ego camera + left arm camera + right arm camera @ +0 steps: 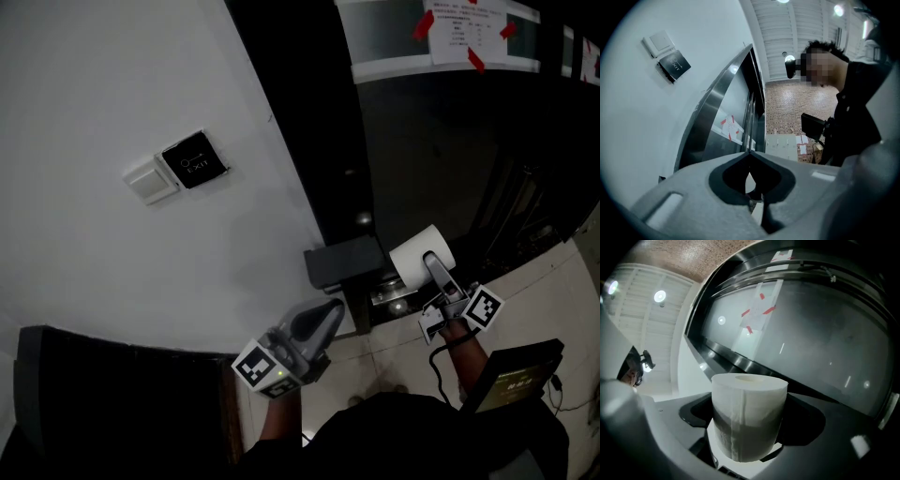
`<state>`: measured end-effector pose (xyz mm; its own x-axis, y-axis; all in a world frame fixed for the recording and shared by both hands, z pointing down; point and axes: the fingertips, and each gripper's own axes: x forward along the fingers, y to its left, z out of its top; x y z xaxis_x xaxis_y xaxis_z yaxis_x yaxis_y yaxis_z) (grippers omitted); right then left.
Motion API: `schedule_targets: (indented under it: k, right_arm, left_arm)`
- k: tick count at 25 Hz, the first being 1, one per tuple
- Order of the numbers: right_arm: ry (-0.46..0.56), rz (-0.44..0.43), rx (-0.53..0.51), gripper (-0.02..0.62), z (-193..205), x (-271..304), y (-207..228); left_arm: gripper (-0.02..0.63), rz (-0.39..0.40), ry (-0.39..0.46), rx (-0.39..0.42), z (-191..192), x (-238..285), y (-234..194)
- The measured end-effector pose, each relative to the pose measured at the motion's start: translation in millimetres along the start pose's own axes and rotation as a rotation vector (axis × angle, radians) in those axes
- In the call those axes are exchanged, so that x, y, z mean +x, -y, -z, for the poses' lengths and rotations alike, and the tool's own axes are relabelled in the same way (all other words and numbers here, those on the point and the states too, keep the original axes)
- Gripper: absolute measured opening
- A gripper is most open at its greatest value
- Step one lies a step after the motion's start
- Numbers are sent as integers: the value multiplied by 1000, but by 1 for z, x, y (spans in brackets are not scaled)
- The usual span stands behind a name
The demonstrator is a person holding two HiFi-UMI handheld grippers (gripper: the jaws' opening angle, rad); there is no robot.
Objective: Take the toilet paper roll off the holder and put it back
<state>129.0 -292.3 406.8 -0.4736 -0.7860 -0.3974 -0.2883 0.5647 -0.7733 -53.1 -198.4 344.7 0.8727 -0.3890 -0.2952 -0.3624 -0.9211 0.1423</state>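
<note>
- The right gripper (433,264) has the toilet paper roll (747,416) clamped between its jaws, which press on the curved outer wall, and the hollow core faces up in the right gripper view
- Nothing seems to run through that core, so the roll looks free of the holder (343,262), the dark box on the wall with a shiny metal part just below it
- In the head view the roll sits just beside that box, on its right
- How it will handle, by my read: light and squashy, soft paper wraps round a stiffer inner tube
- Squeeze hard and the wraps will dent; squeeze too lightly and it could swivel in the grip
- It doesn't look slippery, since the paper is matt and should give the jaws plenty of bite
- The sheet edge running down the front could start to unwind if it snags
- The best hold looks like the one in place: across the middle of the barrel, with both ends clear so the core stays open for the holder
- The right arm reaches forward and low from the body, with the gripper angled up toward the wall
- The left gripper (330,309) is closed tip to tip with nothing between the jaws
- It sits lower and to the left, pointing toward the holder but apart from it
- The left forearm rises from the bottom of the head view, close to the white wall (112,84)
</note>
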Motion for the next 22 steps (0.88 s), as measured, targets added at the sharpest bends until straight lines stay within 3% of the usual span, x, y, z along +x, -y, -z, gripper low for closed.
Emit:
schedule_targets:
  k: [5, 11, 16, 22]
  right_arm:
    - [84, 127, 187, 445, 10, -14, 71]
    - [87, 228, 330, 445, 47, -10, 118]
    - [63, 244, 397, 445, 70, 2, 127]
    - [-31, 241, 414, 445, 108, 17, 120]
  left_arm:
    - [0, -16, -33, 0, 10, -6, -1]
    - [0, -26, -20, -26, 14, -12, -2]
    - [0, -67, -51, -22, 24, -27, -8]
    - [0, -89, -24, -32, 20, -37, -11]
